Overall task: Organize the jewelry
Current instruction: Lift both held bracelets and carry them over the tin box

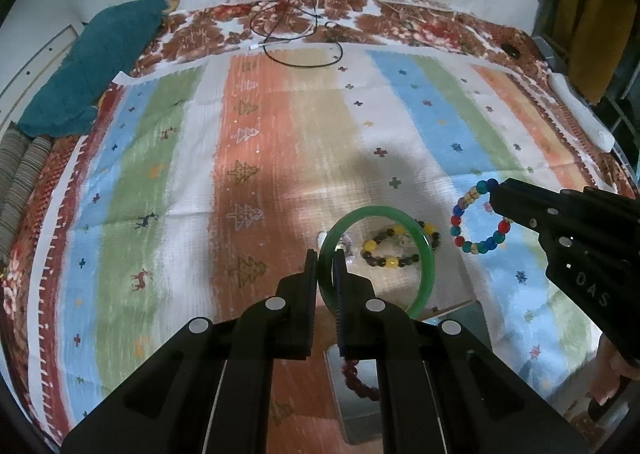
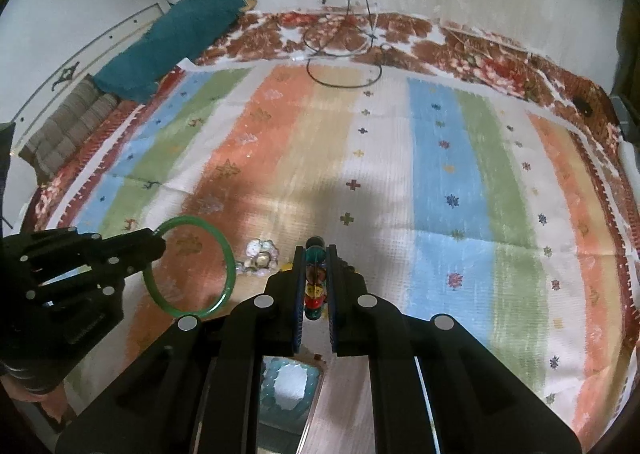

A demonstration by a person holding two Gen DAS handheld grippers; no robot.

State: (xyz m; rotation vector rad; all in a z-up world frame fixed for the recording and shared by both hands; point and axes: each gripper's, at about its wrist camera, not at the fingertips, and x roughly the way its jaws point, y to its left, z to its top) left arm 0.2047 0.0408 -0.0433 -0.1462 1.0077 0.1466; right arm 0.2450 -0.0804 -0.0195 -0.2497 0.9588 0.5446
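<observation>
Left gripper jaws are nearly closed, pinched on the rim of the green bangle, which is held upright above the cloth. Right gripper jaws are narrowly parted and clamped on the multicolour bead bracelet, seen edge-on between them; in the left view its loop hangs from the jaw tips. Both pieces are lifted, neither yet placed.

Below the left gripper a tray compartment is seen with a dark red bead bracelet in it; below the right gripper a compartment holds a pale teal bracelet. So two pieces are judged sorted, two in hand.

Still on the cloth: a yellow-and-dark bead bracelet and a pale shiny cluster, kind cannot be told. These are judged left to do.

Writing: "DAS" is read on the right gripper's body in the left view; nothing else legible.
</observation>
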